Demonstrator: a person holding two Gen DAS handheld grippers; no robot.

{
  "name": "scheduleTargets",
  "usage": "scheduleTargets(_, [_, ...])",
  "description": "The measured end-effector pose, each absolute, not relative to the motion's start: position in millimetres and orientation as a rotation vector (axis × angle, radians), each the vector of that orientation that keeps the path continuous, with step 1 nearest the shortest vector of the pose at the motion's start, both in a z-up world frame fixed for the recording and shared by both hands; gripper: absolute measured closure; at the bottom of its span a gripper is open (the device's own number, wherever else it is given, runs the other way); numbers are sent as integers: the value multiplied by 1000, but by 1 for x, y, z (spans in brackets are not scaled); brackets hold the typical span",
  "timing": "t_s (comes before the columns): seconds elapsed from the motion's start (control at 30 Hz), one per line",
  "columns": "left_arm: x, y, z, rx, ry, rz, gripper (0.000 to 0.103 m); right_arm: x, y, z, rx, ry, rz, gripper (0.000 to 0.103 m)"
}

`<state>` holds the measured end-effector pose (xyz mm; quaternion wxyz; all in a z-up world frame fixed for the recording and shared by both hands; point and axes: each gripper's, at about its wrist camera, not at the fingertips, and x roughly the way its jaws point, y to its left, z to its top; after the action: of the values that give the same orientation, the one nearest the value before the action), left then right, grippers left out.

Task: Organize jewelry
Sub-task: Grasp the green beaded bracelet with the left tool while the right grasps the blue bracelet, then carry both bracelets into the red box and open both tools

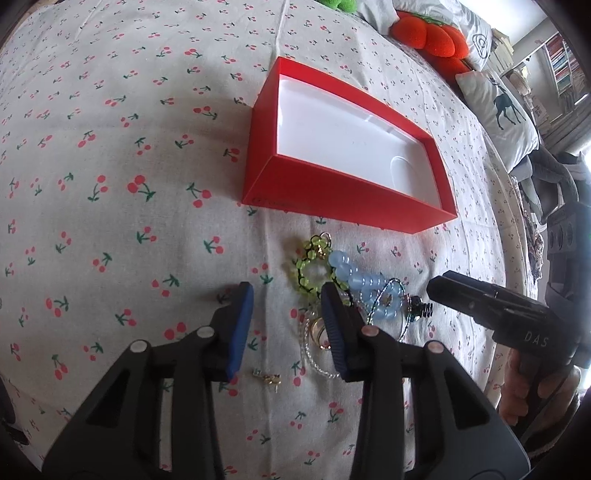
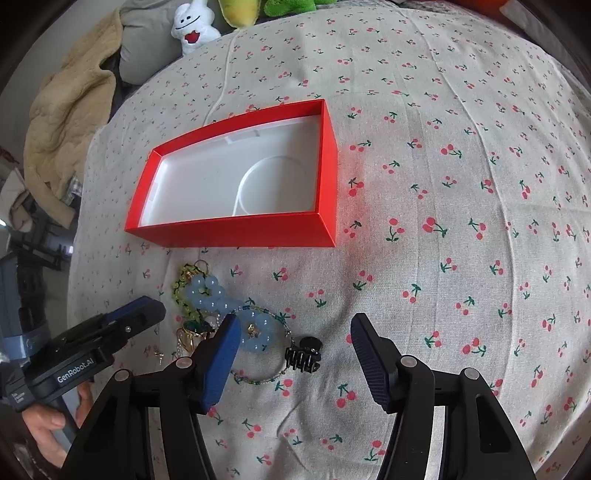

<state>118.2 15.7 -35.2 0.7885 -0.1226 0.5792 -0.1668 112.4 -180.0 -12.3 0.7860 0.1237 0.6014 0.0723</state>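
A red box (image 1: pixel 332 201) with a white empty inside lies on the cherry-print bedsheet; it also shows in the right wrist view (image 2: pixel 236 230). In front of it is a jewelry pile: a green bead bracelet (image 1: pixel 308 271), a blue bead bracelet (image 1: pixel 369 282) (image 2: pixel 214 295), gold rings (image 2: pixel 188 336), a thin bead chain (image 2: pixel 258 378) and a black hair claw (image 2: pixel 303 356). A small gold earring (image 1: pixel 266 377) lies apart. My left gripper (image 1: pixel 286 325) is open and empty, just left of the pile. My right gripper (image 2: pixel 291 347) is open and empty, over the hair claw.
Plush toys (image 2: pixel 194 26) and a beige blanket (image 2: pixel 70 110) lie at the bed's far side. Orange cushions (image 1: pixel 432 33) and a deer-print pillow (image 1: pixel 506 110) lie at the head. The right gripper shows in the left wrist view (image 1: pixel 480 299), the left one in the right wrist view (image 2: pixel 122 325).
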Motion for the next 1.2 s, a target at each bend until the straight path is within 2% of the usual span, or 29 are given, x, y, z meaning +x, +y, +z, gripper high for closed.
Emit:
scheduleTargets(0.13, [127,7,-40,-254,1244,-339,69,118,-157,-13,221,1298,208,46])
scheduleTargets(0.2, [130,5,-42,-241,1247,-328,76,119,-146,-14,190,1300,220,47])
scheduleTargets(0.27, [132,3,-45,-224,1250,-310,92,120,-140,-16,170,1305,226,47])
scheduleTargets(0.3, [133,4,-46,-221,1249,-297,96,121,-137,-17,160,1307,229,48])
scheduleTargets(0.47, [128,14,-37,-187,1197,-231,102,125,-127,-22,120,1307,284,50])
scheduleTargets(0.73, [125,38,-33,-236,1189,-239,102,134,-93,-31,-27,1290,303,60])
scheduleTargets(0.83, [124,42,-32,-275,1184,-263,101,137,-86,-36,-78,1281,277,69])
scheduleTargets(0.9, [125,41,-31,-286,1179,-276,92,139,-87,-37,-82,1271,268,75])
scheduleTargets(0.93, [125,40,-30,-294,1175,-283,79,141,-88,-37,-79,1263,264,78])
scheduleTargets(0.97, [125,40,-30,-306,1169,-293,71,143,-90,-36,-74,1259,258,90])
scheduleTargets(1.2, [132,19,-43,-302,1225,-343,71,150,-111,-27,61,1258,195,91])
